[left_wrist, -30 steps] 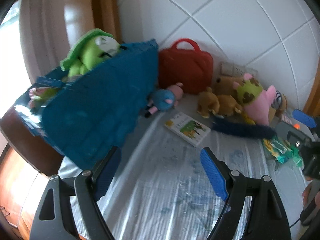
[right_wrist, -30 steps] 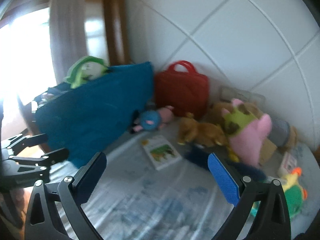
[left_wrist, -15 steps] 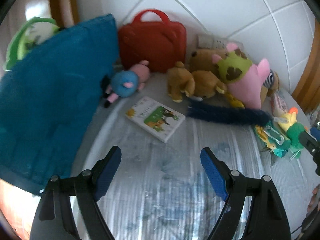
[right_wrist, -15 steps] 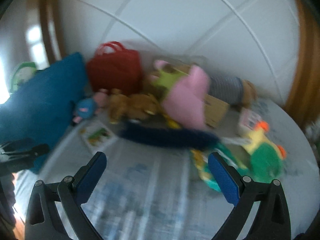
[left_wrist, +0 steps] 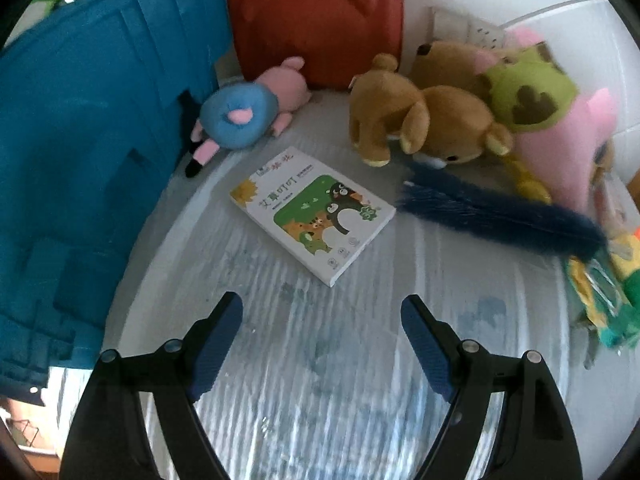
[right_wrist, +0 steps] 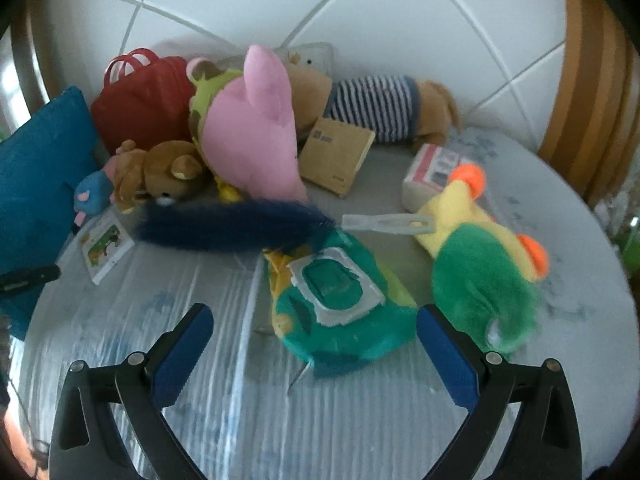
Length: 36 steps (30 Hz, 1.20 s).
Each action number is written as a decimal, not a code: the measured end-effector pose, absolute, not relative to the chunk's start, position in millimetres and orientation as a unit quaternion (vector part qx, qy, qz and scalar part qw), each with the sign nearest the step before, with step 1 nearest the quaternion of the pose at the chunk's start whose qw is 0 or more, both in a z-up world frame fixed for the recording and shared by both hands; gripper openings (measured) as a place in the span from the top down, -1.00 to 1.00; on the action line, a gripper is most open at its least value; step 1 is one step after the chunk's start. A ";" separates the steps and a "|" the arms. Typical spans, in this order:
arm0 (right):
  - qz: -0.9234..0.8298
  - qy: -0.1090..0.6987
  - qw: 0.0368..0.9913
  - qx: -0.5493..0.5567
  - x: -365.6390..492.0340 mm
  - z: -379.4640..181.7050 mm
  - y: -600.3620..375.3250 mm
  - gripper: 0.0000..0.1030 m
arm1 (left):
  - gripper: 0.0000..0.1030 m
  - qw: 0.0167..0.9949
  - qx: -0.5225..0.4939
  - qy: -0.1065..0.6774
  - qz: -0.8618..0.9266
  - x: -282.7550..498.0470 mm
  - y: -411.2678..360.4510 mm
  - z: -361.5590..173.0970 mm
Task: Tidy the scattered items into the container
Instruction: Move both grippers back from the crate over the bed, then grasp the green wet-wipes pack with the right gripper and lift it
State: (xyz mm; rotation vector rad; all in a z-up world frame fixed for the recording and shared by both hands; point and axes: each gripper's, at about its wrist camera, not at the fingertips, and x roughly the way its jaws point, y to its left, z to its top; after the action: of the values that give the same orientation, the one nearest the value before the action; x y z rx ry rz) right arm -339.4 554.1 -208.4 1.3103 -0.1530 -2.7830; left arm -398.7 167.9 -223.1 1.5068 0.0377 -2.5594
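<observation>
The left gripper (left_wrist: 322, 312) hung with its jaws spread wide and nothing between them, over bare striped table cover (left_wrist: 320, 380). Just ahead of it lay the picture book (left_wrist: 312, 212), flat and apart from the fingers. To its left rose the blue container (left_wrist: 80, 140), its ribbed wall close beside the left finger. Beyond the book sat the blue-and-pink plush (left_wrist: 244, 114), the brown bear (left_wrist: 424, 124) and the red case (left_wrist: 320, 28) by the tiled wall.

The right gripper (right_wrist: 312, 320) also stood wide apart and empty, with the teal wipes pack (right_wrist: 340, 300) lying between and just ahead of its fingertips. The green-and-yellow plush (right_wrist: 484, 276) lay right of the pack, the dark blue feather duster (right_wrist: 232, 228) behind it. Open cover lay at lower left.
</observation>
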 end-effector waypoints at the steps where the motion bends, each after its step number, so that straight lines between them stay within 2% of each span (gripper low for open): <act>1: -0.901 -0.052 0.039 0.428 -346.6 -214.1 554.8 -1.00 | -0.59 0.087 0.510 0.014 -0.855 -404.8 168.6 -230.0; 14: -0.883 0.015 0.031 0.467 -416.3 -275.7 547.1 -1.00 | -0.59 0.113 0.555 0.039 -0.823 -478.0 175.1 -304.1; 15: -0.882 0.009 0.036 0.470 -419.0 -279.7 547.8 -1.00 | -0.64 0.126 0.551 0.033 -0.824 -483.5 175.7 -307.4; 22: -0.879 -0.082 0.043 0.468 -429.1 -291.5 566.7 -1.00 | -0.69 0.158 0.538 0.060 -0.826 -477.2 138.5 -312.3; 27: -0.875 -0.086 0.050 0.473 -427.2 -290.7 558.5 -0.96 | -0.68 0.223 0.547 0.070 -0.804 -453.1 94.7 -310.5; 33: -0.876 -0.084 0.052 0.472 -424.1 -289.1 551.9 -0.96 | -0.67 0.147 0.507 0.090 -0.845 -455.9 121.5 -277.8; 36: -0.875 -0.082 0.052 0.473 -424.8 -288.7 551.5 -0.96 | -0.94 0.131 0.495 0.092 -0.854 -484.4 140.6 -273.3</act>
State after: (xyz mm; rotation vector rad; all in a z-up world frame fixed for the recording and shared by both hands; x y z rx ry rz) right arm -424.8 551.5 -288.7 1.4404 -0.2487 -2.6634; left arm -484.4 140.6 -273.3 1.4378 0.2682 -2.4799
